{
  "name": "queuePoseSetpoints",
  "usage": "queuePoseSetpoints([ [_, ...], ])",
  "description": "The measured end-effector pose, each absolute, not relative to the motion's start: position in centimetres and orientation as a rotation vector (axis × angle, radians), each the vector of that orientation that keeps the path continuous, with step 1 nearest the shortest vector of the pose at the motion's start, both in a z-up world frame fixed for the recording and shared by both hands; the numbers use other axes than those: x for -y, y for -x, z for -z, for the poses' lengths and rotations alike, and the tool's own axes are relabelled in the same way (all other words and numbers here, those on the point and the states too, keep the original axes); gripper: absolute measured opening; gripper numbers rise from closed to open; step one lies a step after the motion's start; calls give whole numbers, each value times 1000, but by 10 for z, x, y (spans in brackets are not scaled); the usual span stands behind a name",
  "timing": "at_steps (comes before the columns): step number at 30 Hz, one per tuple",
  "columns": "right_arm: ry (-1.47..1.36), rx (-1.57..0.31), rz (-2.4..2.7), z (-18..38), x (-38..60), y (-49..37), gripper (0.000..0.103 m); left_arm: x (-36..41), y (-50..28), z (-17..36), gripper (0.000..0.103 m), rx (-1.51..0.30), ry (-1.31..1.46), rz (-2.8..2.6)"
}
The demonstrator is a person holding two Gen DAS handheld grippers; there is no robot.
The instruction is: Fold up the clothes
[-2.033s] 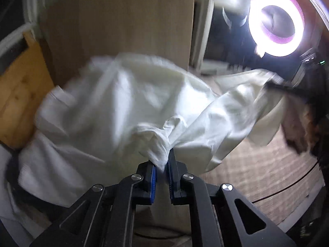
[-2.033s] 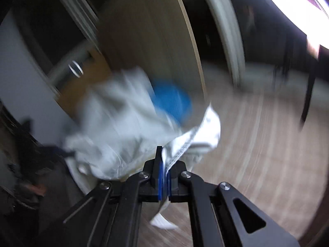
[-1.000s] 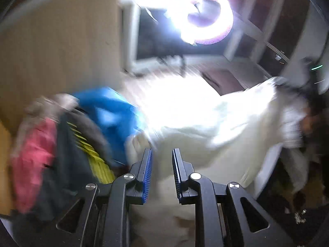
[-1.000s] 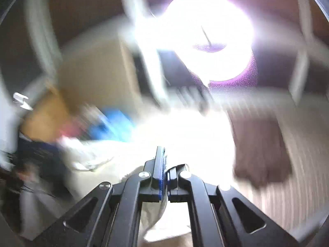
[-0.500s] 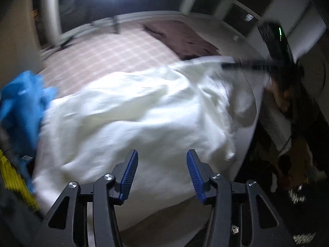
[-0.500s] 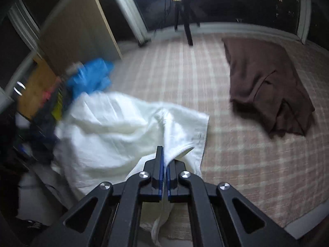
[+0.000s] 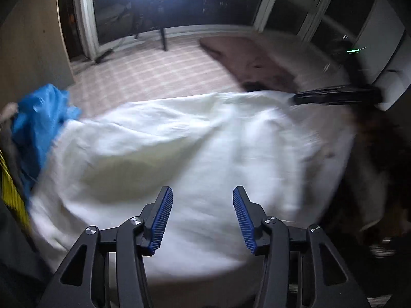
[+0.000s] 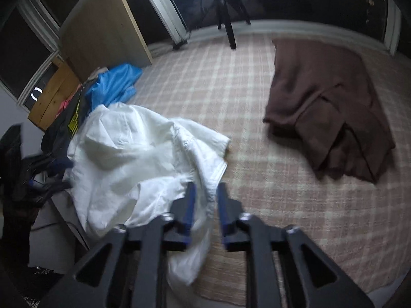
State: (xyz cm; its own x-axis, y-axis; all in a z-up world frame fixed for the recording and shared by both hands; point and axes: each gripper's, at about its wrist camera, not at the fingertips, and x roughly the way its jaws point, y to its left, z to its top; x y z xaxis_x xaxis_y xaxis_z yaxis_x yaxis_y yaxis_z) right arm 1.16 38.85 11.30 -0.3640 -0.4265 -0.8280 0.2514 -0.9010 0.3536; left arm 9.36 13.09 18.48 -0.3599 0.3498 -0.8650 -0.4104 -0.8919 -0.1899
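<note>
A white garment [image 7: 179, 148] lies rumpled on the pink checked bed cover [image 7: 154, 71]; it also shows in the right wrist view [image 8: 133, 159]. My left gripper [image 7: 203, 215] is wide open and empty just above its near edge. My right gripper [image 8: 205, 205] is open, with a fold of the white garment lying loose between its blue pads [image 8: 190, 205]. The right gripper shows blurred at the garment's far right in the left wrist view [image 7: 334, 97].
A brown garment [image 8: 326, 107] lies on the cover [image 8: 257, 179] to the right. A blue garment [image 8: 113, 84] and a pile of dark, yellow and pink clothes [image 8: 69, 120] sit at the left by a wooden cabinet [image 8: 102, 33]. A ring light stand [image 8: 226, 25] stands beyond the bed.
Both grippers swung the white garment down onto the bed. The left gripper let go and opened wide. The right gripper, shut on the fabric half a second ago, has opened.
</note>
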Motion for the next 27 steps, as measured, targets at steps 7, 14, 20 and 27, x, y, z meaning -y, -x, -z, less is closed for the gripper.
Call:
queuePoseSetpoints([
  [7, -1521, 457, 2022, -63, -414, 29, 36, -187, -134, -150, 47, -29, 1569, -2188],
  [14, -1612, 206, 2063, -33, -383, 53, 36, -211, -140, -130, 47, -16, 1573, -2153],
  [20, -1490, 351, 1986, -42, -370, 44, 4, -205, -145, -130, 47, -62, 1566, -2188],
  [27, -1242, 435, 2087, -133, -368, 22, 3, -205, -147, -112, 47, -90, 1529, -2200],
])
